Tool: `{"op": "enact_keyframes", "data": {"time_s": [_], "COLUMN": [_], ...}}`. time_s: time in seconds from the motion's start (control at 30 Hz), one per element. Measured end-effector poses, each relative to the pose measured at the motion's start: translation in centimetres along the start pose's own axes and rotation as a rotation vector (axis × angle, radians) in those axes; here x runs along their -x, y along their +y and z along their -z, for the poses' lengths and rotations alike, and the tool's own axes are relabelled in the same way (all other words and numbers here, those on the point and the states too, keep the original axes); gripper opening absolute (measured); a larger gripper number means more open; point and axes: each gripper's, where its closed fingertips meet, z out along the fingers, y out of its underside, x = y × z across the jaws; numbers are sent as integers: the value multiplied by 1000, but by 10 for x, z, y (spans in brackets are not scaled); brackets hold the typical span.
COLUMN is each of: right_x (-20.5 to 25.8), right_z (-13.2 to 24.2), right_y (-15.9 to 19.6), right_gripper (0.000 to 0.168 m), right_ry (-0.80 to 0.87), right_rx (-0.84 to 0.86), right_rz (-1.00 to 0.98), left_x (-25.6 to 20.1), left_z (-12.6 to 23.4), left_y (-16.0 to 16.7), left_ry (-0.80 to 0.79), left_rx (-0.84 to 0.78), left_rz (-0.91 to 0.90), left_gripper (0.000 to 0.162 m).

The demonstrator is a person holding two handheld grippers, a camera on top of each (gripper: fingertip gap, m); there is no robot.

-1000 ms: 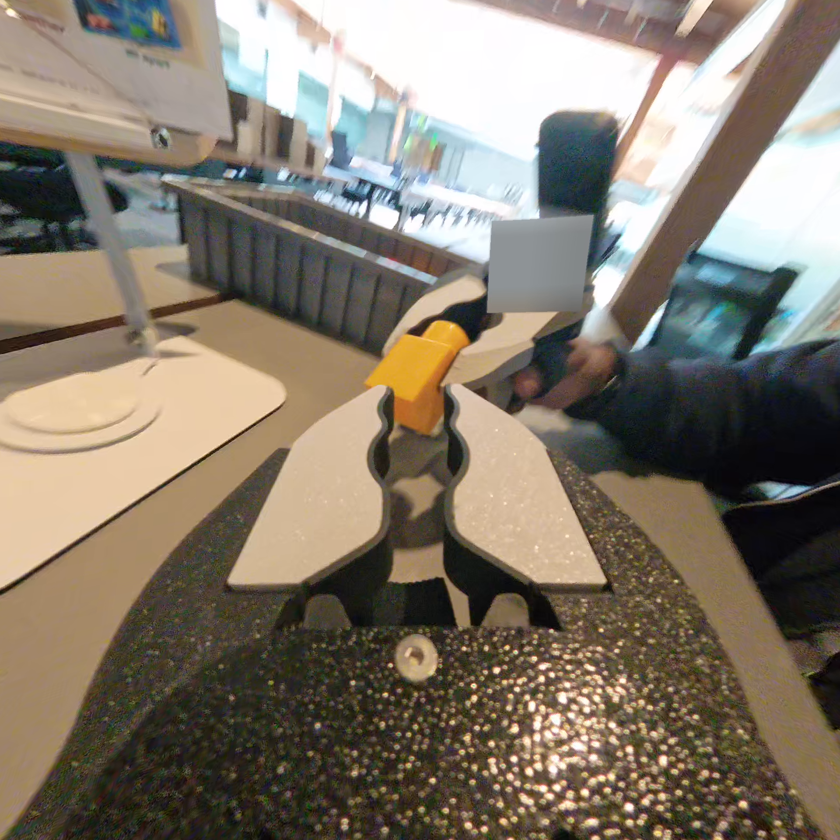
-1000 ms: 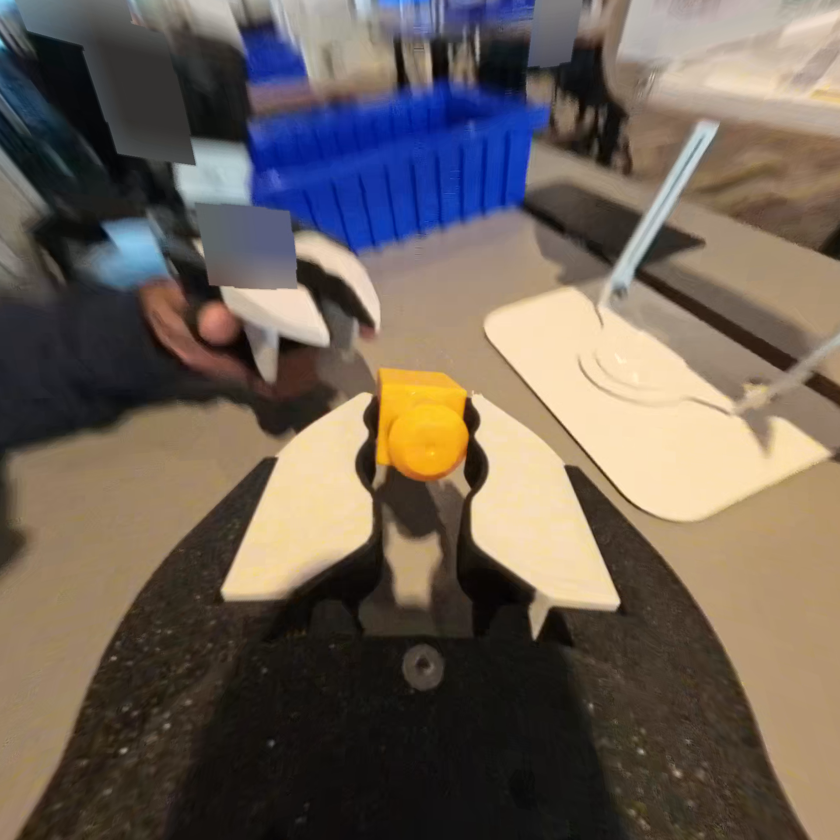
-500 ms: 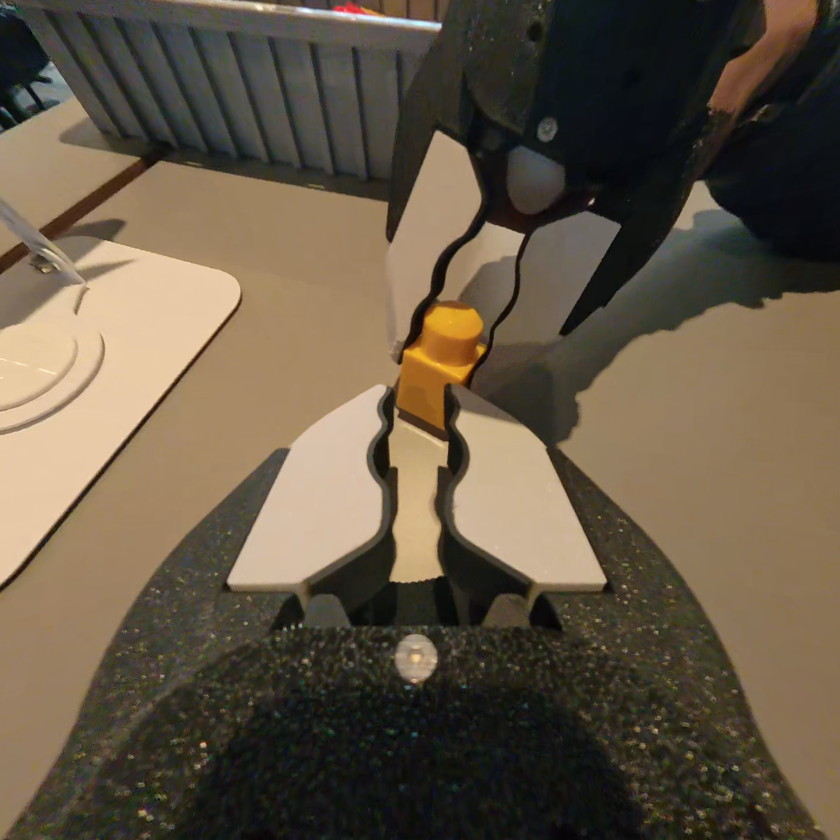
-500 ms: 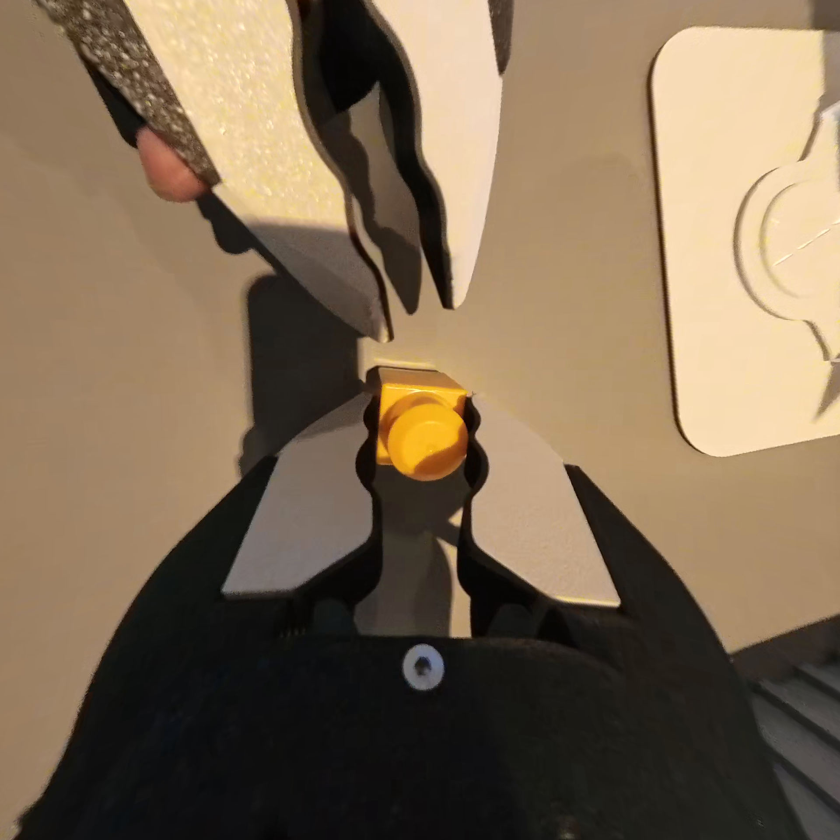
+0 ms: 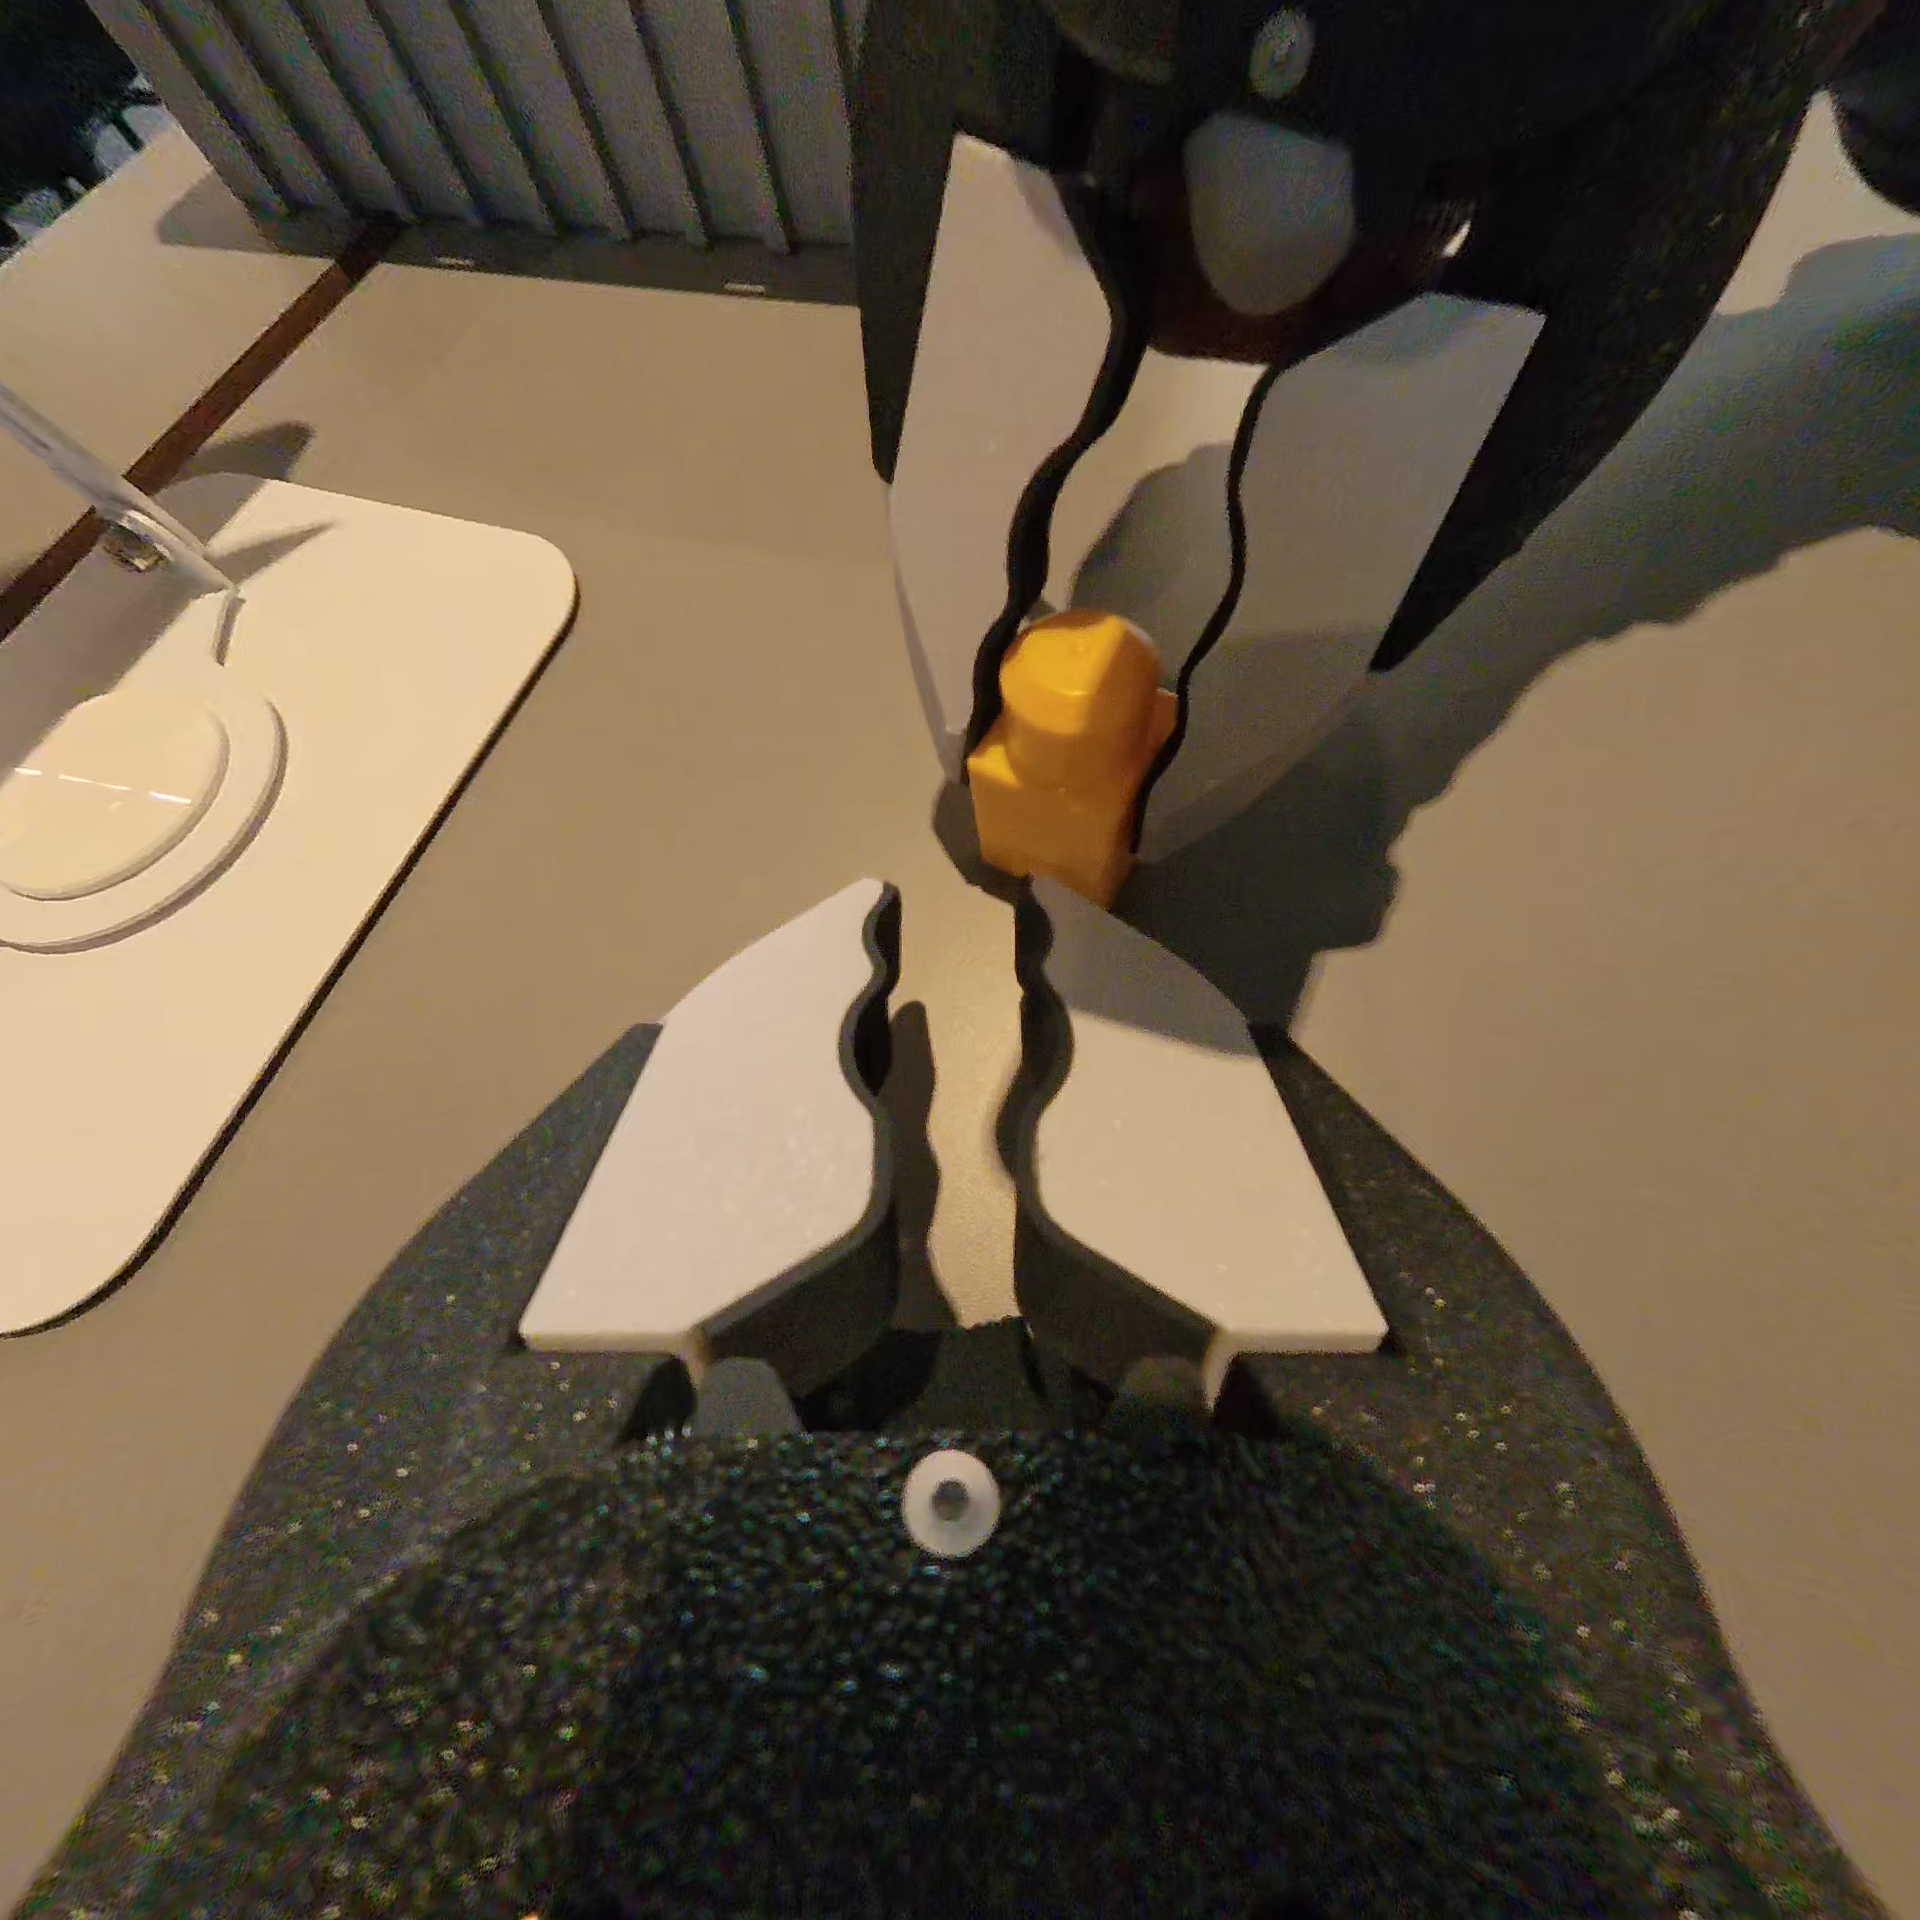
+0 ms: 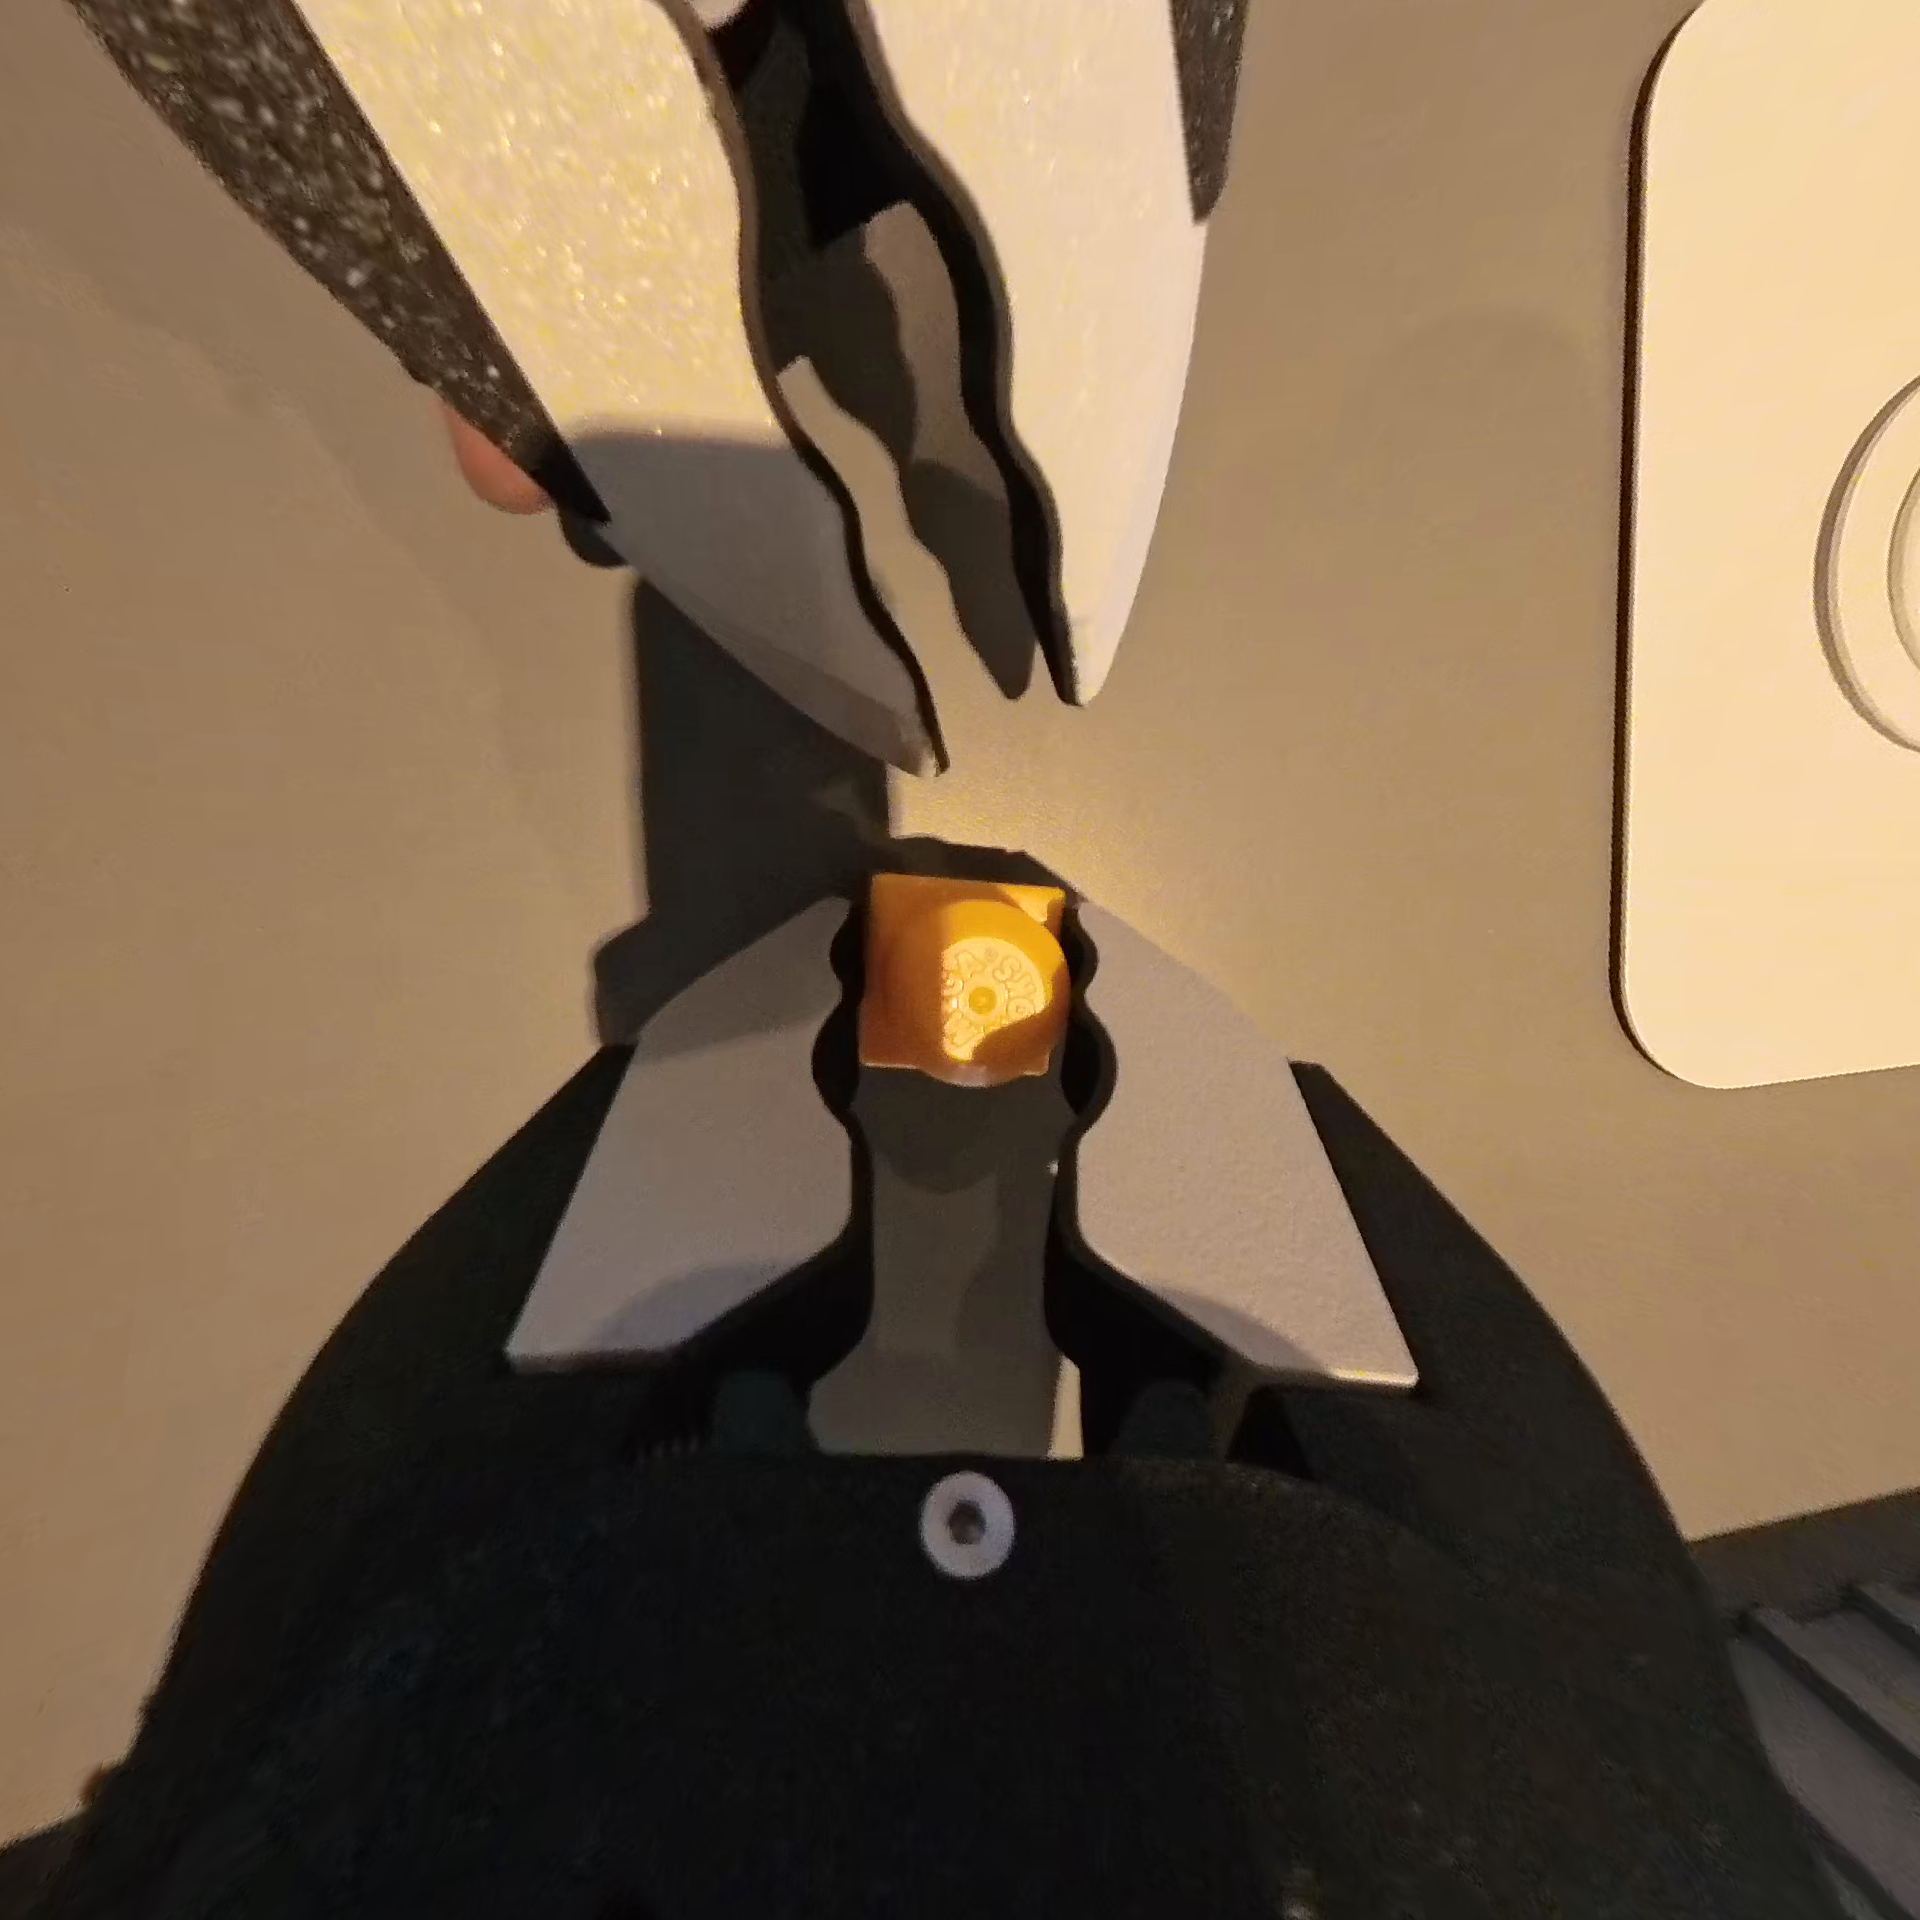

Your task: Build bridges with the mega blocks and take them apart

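My right gripper [image 6: 961, 920] is shut on a small orange one-stud block [image 6: 966, 987] and holds it by its sides, stud towards the camera. In the left wrist view the right gripper [image 5: 1055, 821] comes down from above, and the block [image 5: 1060, 790] is upright, at or just above the grey table [image 5: 1558, 1039]. My left gripper [image 5: 961, 888] points at the block from just in front of it without touching. Its jaws are nearly shut with a narrow gap and hold nothing. It also shows in the right wrist view [image 6: 992, 727], just beyond the block.
A white board with a round disc and a thin metal stand [image 5: 260, 831] lies on the table left of the block; it shows at the right in the right wrist view [image 6: 1766, 520]. A grey ribbed bin [image 5: 520, 104] stands at the back. My two grippers' fingertips are within a few centimetres of each other.
Both grippers have tipped down towards the table, and the right one brought the orange block down with it. In the last half second my left gripper drew back a little from the block.
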Motion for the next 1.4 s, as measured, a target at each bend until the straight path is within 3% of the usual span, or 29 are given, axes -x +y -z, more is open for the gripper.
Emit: {"op": "enact_keyframes", "data": {"time_s": [0.03, 0.3, 0.5, 0.87, 1.0, 1.13, 1.27, 1.4], "right_x": [-1, -5, -8, -15, -24, -49, -60, -63], "right_z": [0, -3, -11, 6, 33, 48, 50, 44], "right_y": [0, 2, 6, -2, -12, -4, 9, 17], "right_gripper": [36, 37, 50, 72, 72, 71, 69, 63], "right_ry": [7, 31, 46, 62, 150, 367, 526, 577], "right_rx": [-3, -10, -5, -182, -427, -634, -628, -573], "right_rz": [0, 0, -2, -44, -127, -389, -492, -510], "left_x": [0, -3, -2, 2, 4, 8, 14, 25], "left_z": [-1, -10, -11, -10, -8, -7, -5, -3], "left_y": [1, 9, 11, 13, 14, 14, 13, 17], "left_ry": [-3, -42, -52, -62, -73, -91, -132, -198], "left_rx": [7, 71, 83, 92, 96, 95, 89, 96], "left_rz": [-6, -68, -63, -40, -39, -25, 1, 48], "left_gripper": [20, 20, 20, 19, 19, 19, 18, 18]}}
